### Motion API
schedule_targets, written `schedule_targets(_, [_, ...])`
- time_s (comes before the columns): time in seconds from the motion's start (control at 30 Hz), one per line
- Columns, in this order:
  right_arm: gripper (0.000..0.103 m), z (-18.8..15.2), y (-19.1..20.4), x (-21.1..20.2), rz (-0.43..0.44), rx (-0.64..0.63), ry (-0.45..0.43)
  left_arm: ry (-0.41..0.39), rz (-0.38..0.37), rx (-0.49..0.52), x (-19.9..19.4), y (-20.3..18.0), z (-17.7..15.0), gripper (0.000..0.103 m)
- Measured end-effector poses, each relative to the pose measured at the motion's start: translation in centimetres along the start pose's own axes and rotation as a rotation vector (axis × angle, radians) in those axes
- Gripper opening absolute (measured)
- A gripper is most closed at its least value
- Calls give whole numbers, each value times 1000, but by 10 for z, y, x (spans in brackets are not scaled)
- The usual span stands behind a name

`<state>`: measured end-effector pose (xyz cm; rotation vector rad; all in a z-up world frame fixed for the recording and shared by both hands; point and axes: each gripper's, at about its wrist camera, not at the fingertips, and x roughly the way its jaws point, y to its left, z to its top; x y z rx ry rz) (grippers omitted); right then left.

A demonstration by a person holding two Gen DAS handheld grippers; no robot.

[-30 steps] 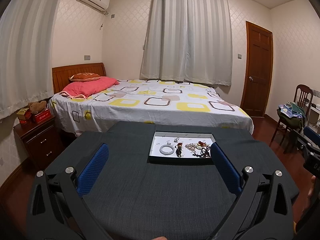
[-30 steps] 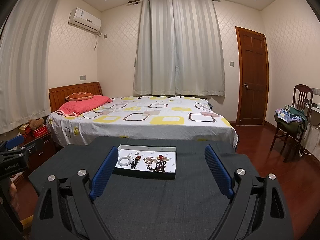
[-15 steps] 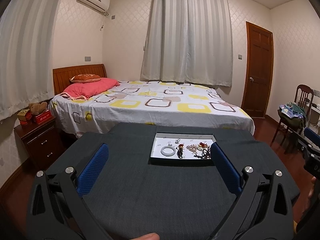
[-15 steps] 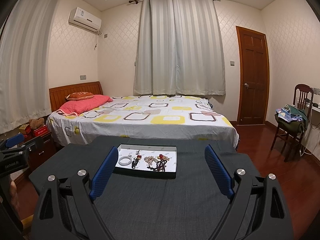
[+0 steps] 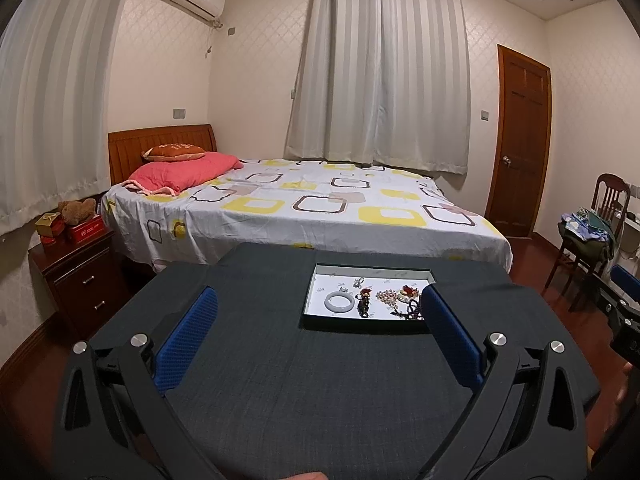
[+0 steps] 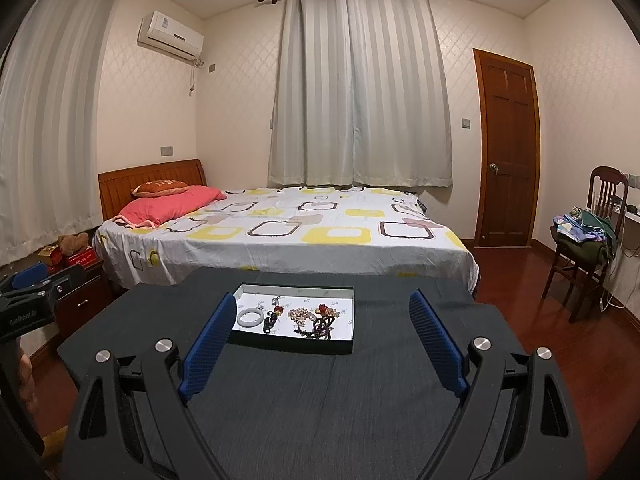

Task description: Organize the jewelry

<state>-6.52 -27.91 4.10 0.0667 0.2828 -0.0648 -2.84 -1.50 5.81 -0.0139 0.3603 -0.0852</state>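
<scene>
A shallow tray sits toward the far side of the dark table, its long axis running left to right, long edge facing both grippers. Inside it, from the left: a pale bangle lying flat, a small dark beaded piece just beside it, a pale bead cluster, a red-topped piece, and a dark tangled strand at the near right. The tray's white floor is bare at its left end.

The left gripper hangs above the near table, fingers spread wide and empty, its right pad overlapping the tray's right end in view. The right gripper is likewise released, holding nothing, the tray lying between its pads.

Beyond the table stand a nightstand, a bed and a chair piled with clothes.
</scene>
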Motion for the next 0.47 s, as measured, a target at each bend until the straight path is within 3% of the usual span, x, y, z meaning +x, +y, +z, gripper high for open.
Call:
schedule_targets(0.13, [85,-2,-1,1,1,0,3,-6,-4,4,2,2,-2,99])
schedule_targets(0.3, [85,-7,-3,8,-5,10,18,-10,56,24,17,4,-3,99])
schedule_targets(0.47, [85,-18,-12,31,-19,30,60,54,71,-18,54,18,-8,99])
